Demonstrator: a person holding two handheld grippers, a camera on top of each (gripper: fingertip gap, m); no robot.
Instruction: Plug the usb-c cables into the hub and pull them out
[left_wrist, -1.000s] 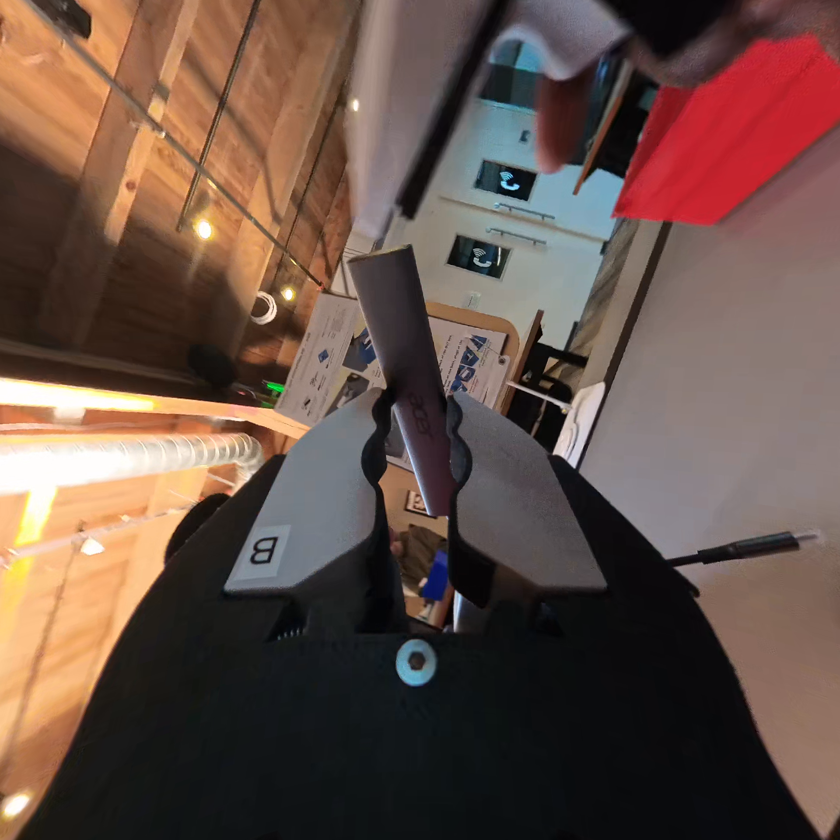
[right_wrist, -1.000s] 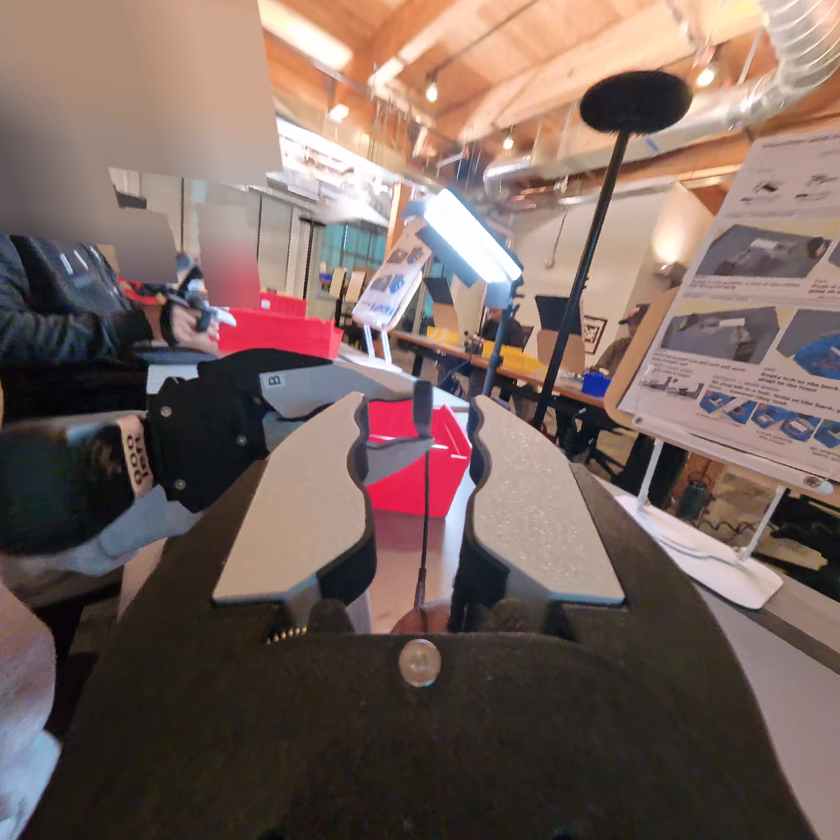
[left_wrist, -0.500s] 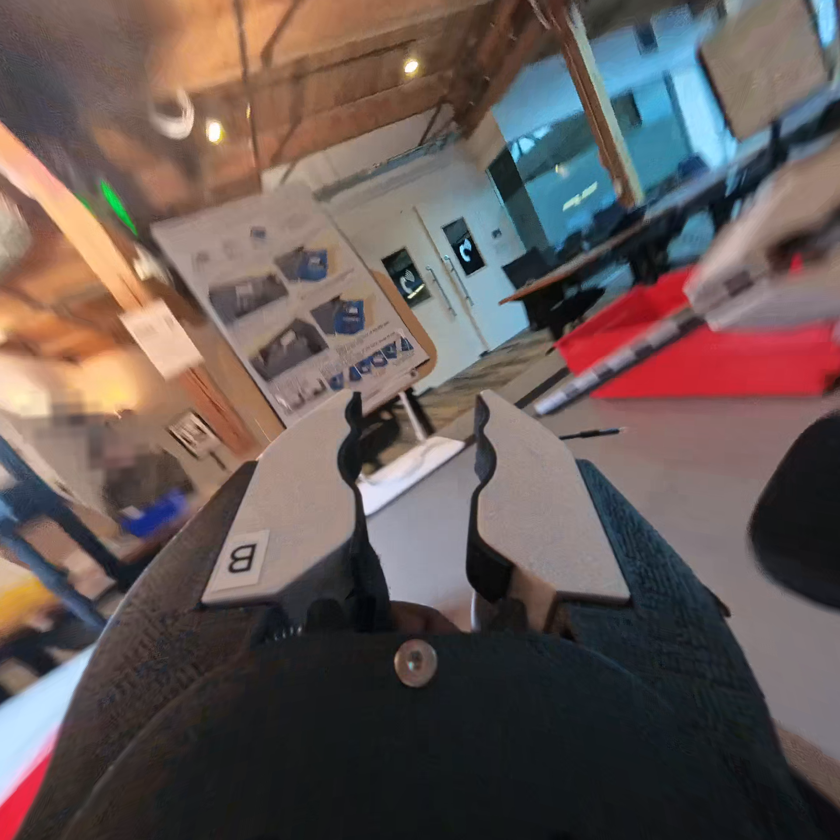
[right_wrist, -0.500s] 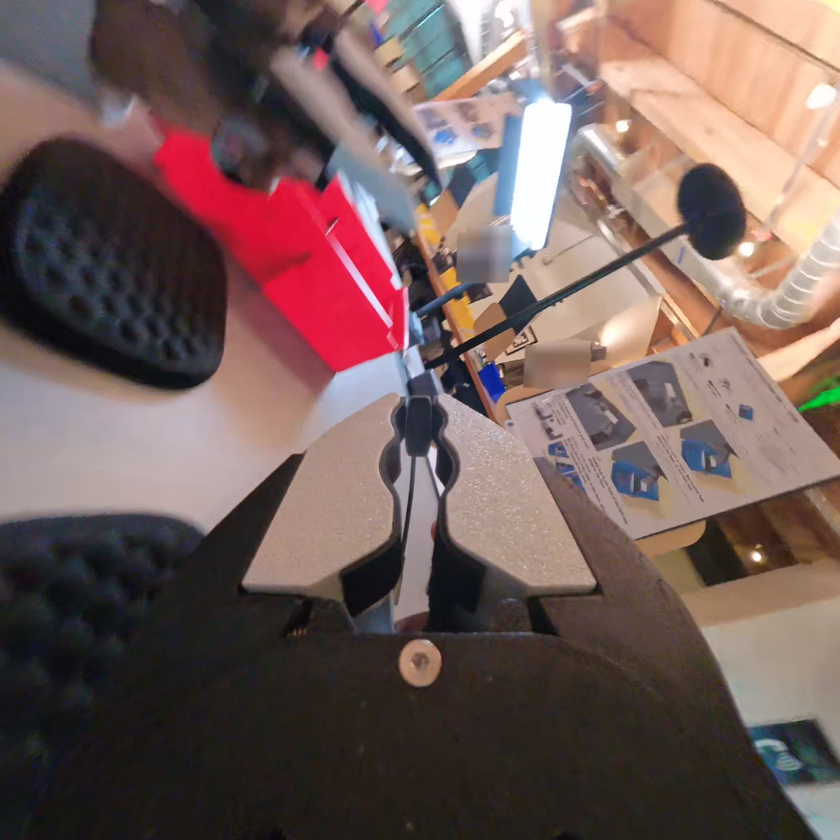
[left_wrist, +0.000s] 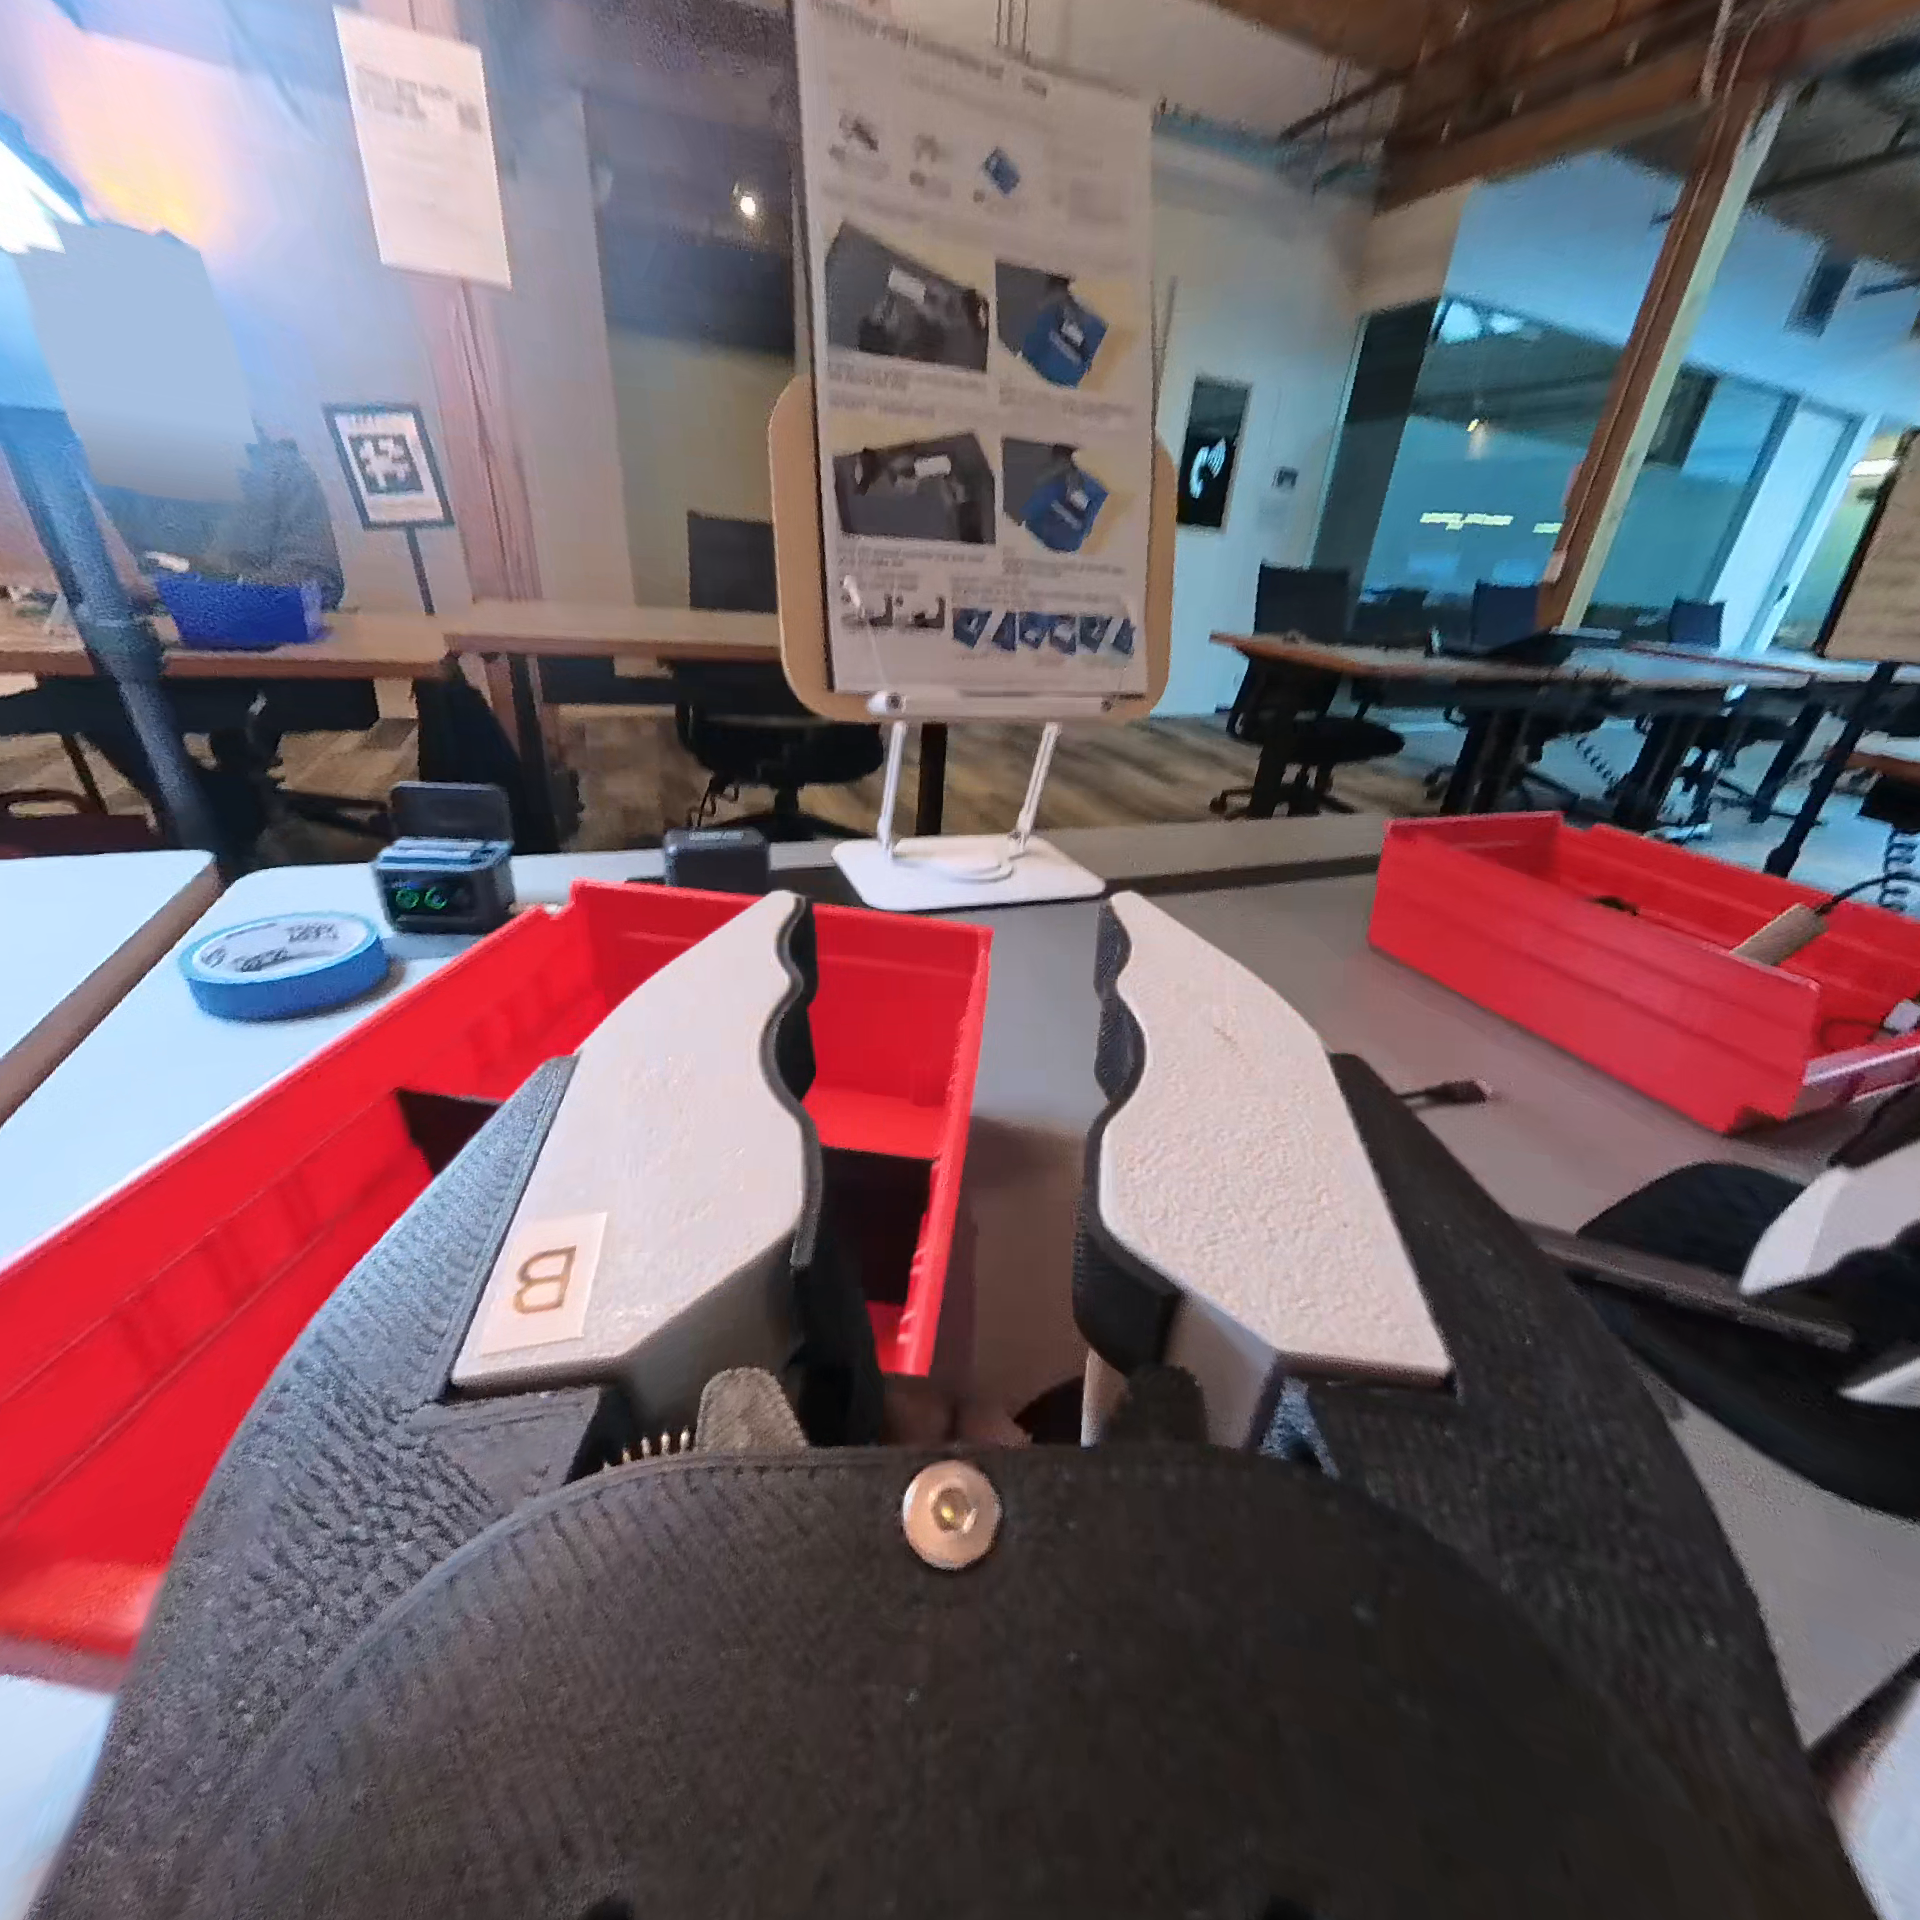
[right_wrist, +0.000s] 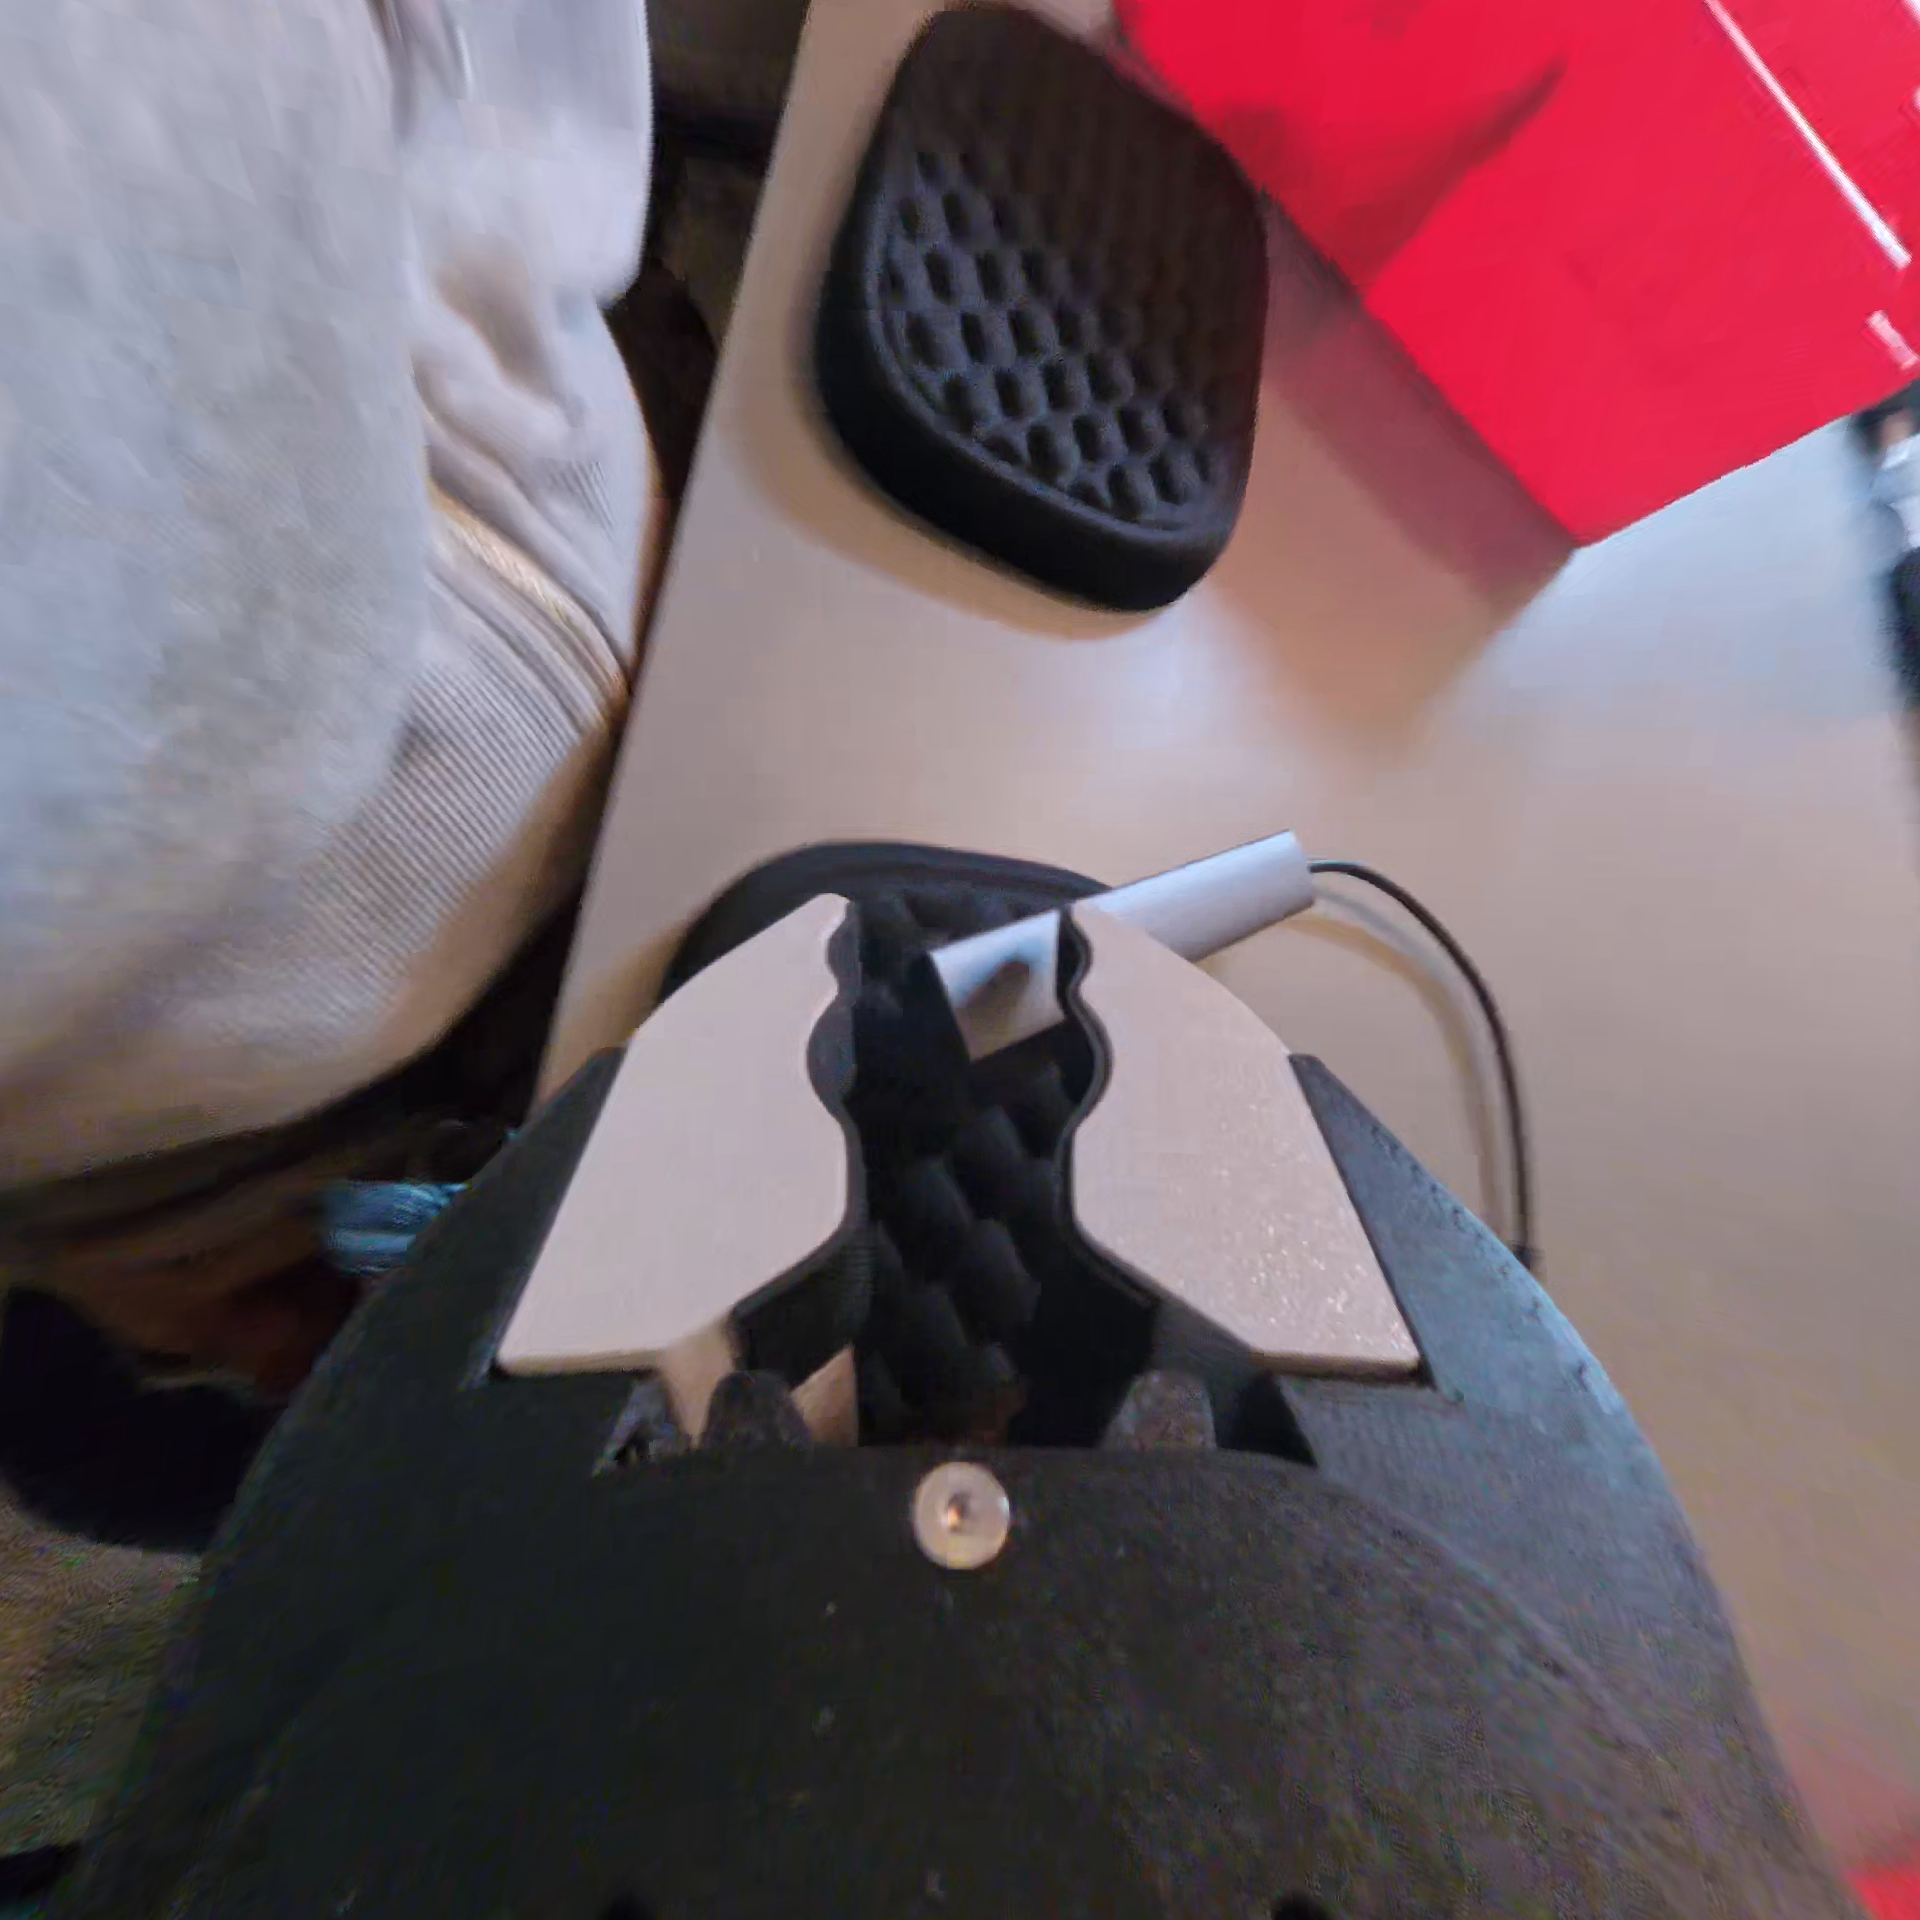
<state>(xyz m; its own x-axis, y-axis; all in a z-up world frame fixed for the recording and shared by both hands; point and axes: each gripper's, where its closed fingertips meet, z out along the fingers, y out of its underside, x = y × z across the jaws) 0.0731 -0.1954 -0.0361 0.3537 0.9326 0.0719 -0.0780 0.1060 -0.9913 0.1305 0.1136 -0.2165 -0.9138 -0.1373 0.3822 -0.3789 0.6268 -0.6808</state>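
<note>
My left gripper is open and empty, held level over the grey table, its left finger above a red bin. A black USB-C cable end lies on the table to its right. My right gripper points down with its jaws apart. The grey hub lies on a black honeycomb pad, one end between the fingertips against the right finger. A black cable and a white cable loop off its far end. The right gripper also shows at the left wrist view's right edge.
A second red bin holds tools at the right. A blue tape roll, a black charging case and a white document stand stand at the back. Another honeycomb pad, a red bin and a person's grey sweater show in the right wrist view. There is about 35 cm between the tips of the two grippers.
My left gripper let go of the hub, opened and swung level over the table. My right gripper, shut on a black cable half a second ago, has opened and tipped down over the pad.
</note>
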